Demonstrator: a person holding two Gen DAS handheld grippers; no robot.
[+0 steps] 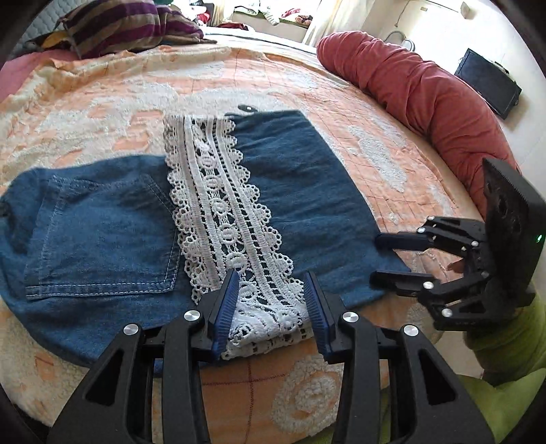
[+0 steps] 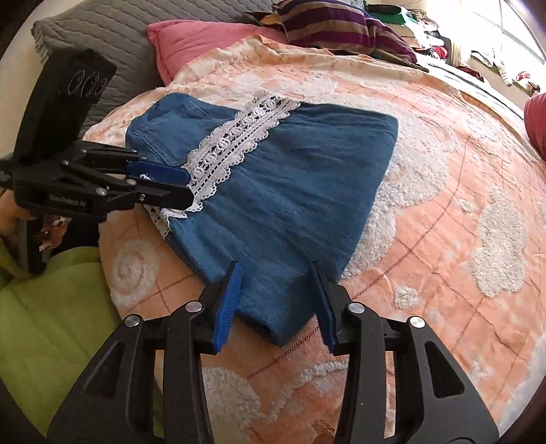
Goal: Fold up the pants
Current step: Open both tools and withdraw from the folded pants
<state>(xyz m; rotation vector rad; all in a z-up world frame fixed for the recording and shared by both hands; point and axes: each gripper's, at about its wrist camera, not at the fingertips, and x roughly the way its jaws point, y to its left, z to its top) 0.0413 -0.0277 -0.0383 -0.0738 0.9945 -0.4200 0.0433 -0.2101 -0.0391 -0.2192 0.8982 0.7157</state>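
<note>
Left wrist view: folded blue denim pants (image 1: 300, 191) lie flat on a peach and white bedspread (image 1: 239, 78). A band of white lace (image 1: 218, 205) runs down the middle of the pants toward the camera, and a back pocket (image 1: 102, 235) with pale stitching shows on the left part. The left gripper (image 1: 273, 307) sits low over the near end of the lace. Its two blue pads stand apart on either side of the lace strip and do not press it, so the claw is released. To the right, the right gripper (image 1: 392, 256) reaches in from the side at the near right corner of the pants, its two fingers apart with the denim edge about between them; whether they touch the cloth cannot be told here. A long red cushion (image 1: 426, 99) lies along the far right edge of the bed, and a striped purple pillow (image 1: 133, 24) sits at the far left.

Right wrist view: the same pants (image 2: 290, 191) spread away from the camera on the bedspread (image 2: 460, 205). The right gripper (image 2: 276, 300) straddles the near corner of the denim, pads apart and clear of the cloth, released. At the left, the left gripper (image 2: 181, 188) lies at the lace (image 2: 239, 136), fingers spread. A green sleeve (image 2: 51, 307) fills the lower left. A pink pillow (image 2: 204, 41) and a grey quilted cushion (image 2: 119, 27) sit beyond.
</note>
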